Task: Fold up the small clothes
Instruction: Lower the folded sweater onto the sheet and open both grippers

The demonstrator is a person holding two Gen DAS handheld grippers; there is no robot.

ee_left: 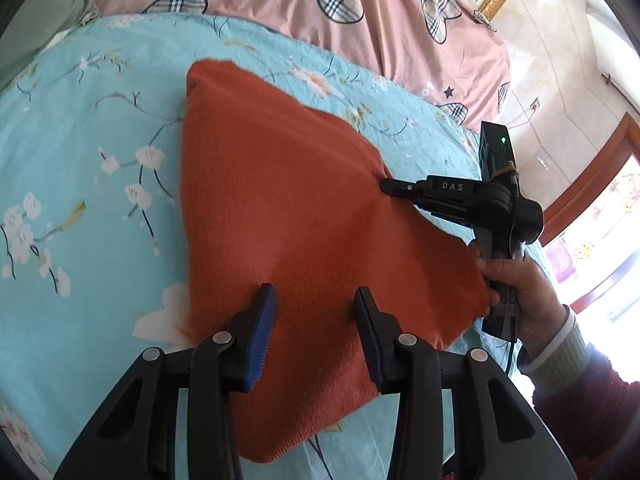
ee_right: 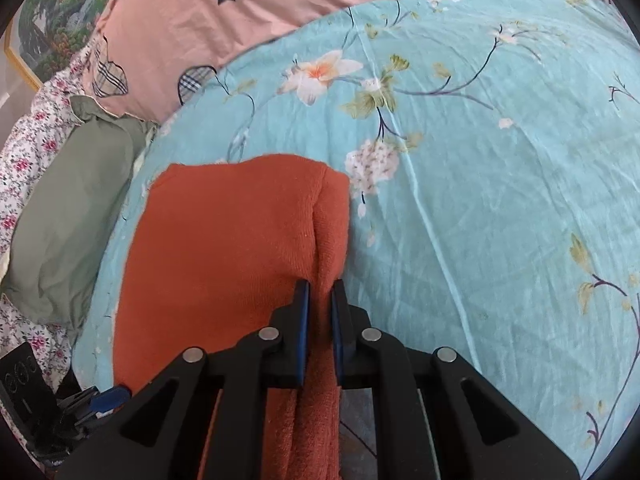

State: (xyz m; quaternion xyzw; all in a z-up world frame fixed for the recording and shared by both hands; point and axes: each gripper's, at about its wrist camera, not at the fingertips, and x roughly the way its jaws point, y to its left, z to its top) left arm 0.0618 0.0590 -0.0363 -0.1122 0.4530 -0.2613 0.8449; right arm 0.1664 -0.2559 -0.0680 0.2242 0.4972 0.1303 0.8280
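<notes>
An orange knit [ee_left: 300, 208] is spread on a bed under a blue floral sheet [ee_left: 100, 120], folded over so that a doubled edge is seen at its right side in the right wrist view. The left gripper [ee_left: 314, 320] is held over the near part of the knit, its blue-padded fingers [ee_left: 262, 336] set apart with bare cloth between them and nothing gripped. The right gripper [ee_right: 320, 320] is clamped on the knit [ee_right: 224, 248]: its fingers [ee_right: 303, 320] are drawn nearly together, and a thick fold of the cloth is pinched between the pads and runs back under the jaws. In the left wrist view the right gripper [ee_left: 390, 188] is seen at the knit's right edge, carried by a hand [ee_left: 520, 288]. Beyond the fingers a pink quilt [ee_right: 260, 12] lies against the sheet, and a green pillow [ee_right: 68, 216] lies to the left of the knit.
</notes>
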